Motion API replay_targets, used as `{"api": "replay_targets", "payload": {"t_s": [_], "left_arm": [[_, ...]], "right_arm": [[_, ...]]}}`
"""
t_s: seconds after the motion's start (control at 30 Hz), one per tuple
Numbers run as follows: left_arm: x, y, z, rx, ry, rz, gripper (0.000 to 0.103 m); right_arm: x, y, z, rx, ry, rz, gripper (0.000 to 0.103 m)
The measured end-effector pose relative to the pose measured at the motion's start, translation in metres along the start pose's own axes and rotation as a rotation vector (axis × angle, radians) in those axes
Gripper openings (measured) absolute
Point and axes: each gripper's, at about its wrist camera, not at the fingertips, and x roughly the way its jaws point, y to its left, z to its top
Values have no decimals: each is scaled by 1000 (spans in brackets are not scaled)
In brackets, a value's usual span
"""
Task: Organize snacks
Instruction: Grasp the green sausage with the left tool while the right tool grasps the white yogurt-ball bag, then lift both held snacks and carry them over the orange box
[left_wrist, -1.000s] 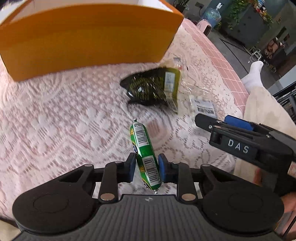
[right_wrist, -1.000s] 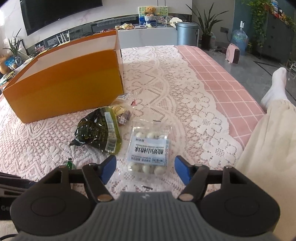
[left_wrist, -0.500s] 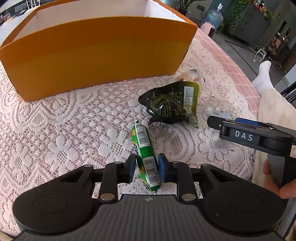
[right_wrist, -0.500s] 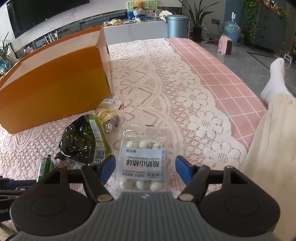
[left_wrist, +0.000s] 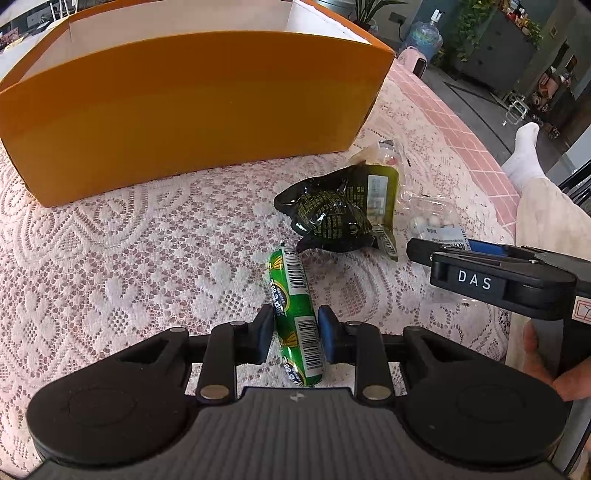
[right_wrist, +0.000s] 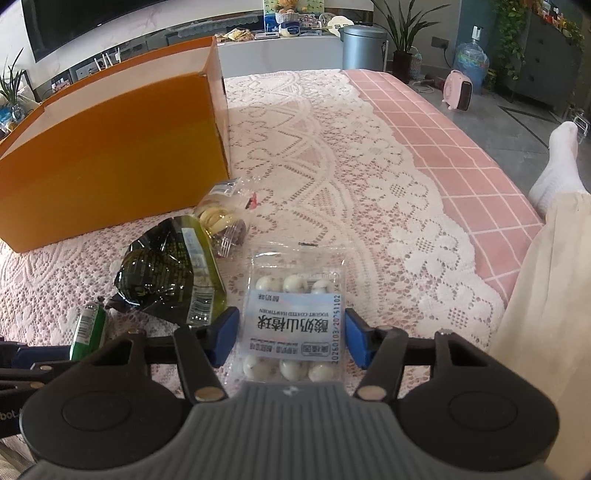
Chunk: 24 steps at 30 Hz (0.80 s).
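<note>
Left wrist view, orange box (left_wrist: 192, 107): what you see of its inside is bare; no snack is in yet.
Loose snacks: dark green pouch (left_wrist: 334, 214) and clear cookie bag (right_wrist: 225, 218) lie on the lace cloth.
Right gripper (right_wrist: 290, 338): jaws just closing, flanking your hawthorn ball pack (right_wrist: 295, 325), pads apparently just short.
Left gripper (left_wrist: 293, 338): clamped on the green sausage stick (left_wrist: 295, 314), long axis pointing away toward the box.

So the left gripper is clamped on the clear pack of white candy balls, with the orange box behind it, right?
Not quite. The left gripper is clamped on the green sausage stick, as the left wrist view shows. The clear pack of white candy balls lies between the right gripper's jaws. The orange box does stand behind.
</note>
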Motion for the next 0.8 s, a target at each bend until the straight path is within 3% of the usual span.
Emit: {"api": "replay_targets", "payload": {"t_s": [0.47, 0.8], "left_arm": [[-27, 10, -5, -40, -54, -1, 26], [-60, 6, -3, -50, -127, -7, 26]], "right_arm": [[-13, -6, -6, 29, -2, -1, 56], [-52, 1, -10, -7, -86, 13, 55]]}}
